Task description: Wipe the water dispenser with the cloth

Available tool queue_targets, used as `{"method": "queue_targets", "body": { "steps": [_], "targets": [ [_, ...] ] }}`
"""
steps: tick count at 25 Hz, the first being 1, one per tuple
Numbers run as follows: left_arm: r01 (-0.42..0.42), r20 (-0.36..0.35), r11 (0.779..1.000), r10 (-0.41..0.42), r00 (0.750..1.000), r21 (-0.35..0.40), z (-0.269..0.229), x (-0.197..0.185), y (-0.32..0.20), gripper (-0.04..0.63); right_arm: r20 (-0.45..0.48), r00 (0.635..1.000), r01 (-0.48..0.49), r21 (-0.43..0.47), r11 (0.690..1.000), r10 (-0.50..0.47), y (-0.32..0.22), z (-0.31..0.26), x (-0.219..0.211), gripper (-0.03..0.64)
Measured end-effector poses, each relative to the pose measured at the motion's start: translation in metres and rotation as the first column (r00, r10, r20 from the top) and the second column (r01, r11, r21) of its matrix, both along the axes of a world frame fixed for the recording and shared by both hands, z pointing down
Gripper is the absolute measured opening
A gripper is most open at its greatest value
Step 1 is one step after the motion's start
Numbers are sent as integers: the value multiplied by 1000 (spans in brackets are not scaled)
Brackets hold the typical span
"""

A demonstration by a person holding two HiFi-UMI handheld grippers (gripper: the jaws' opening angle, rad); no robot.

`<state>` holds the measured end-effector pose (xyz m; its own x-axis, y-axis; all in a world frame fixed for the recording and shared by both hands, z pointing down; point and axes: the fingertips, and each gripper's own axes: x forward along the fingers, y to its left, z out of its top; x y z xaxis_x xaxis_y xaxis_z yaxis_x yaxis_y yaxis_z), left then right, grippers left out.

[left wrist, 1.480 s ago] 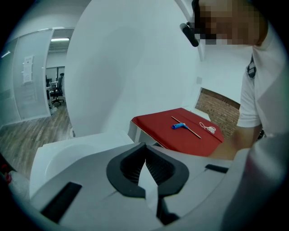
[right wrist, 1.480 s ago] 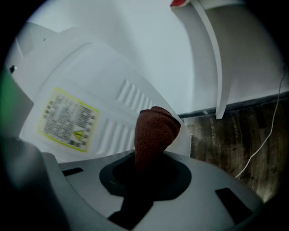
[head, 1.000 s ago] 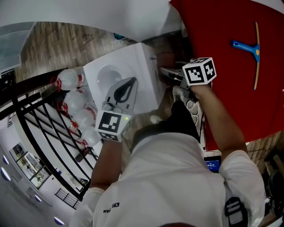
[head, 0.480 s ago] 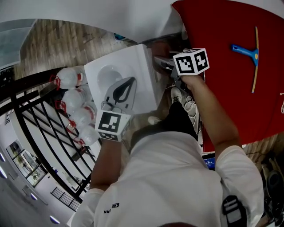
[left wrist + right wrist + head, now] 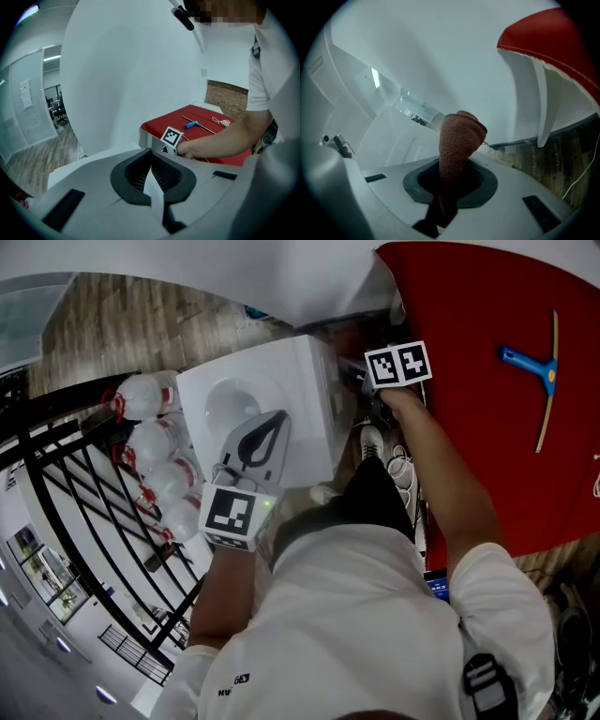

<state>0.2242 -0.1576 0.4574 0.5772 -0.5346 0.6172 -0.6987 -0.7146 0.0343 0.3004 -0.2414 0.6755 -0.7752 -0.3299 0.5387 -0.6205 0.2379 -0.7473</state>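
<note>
Head view: the left tongs (image 5: 267, 427) are hovering over the water dispenser (image 5: 300, 371); the right tongs (image 5: 367, 390) are waiting just beside its side face.

Left gripper view: these tongs (image 5: 152, 176) are pressing shut, empty.

Right gripper view: these tongs (image 5: 450, 187) are gripping the cloth (image 5: 458, 136) upright, with the dispenser lying ahead-left.

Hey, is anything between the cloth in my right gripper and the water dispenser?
Nothing visible does. The cloth, clamped in the right gripper, is close beside the dispenser, and no object shows between them. The left gripper is over the dispenser's top, off to the side of that path.
</note>
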Motion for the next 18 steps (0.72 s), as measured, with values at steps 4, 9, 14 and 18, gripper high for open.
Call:
{"method": "queue_targets", "body": {
  "steps": [4,9,14,18],
  "targets": [
    [18,-21,1000,-19,1000,-14,-1,4,3,-8,-37,999,6,-41,999,-8,1,37,1,57],
    [10,-24,1000,-10,1000,-29,-2,5,9,-8,-158,987,21,-92,996,-35,6,95,3,57],
    [36,-45,998,-39,998,-52,-4,2,12,-8,-172,985,-34,-174,984,4,11,149,0,57],
    [51,-68,997,-55,996,-62,-2,-2,20,-8,-191,982,-47,-171,984,14,9,163,-2,57]
  ]
}}
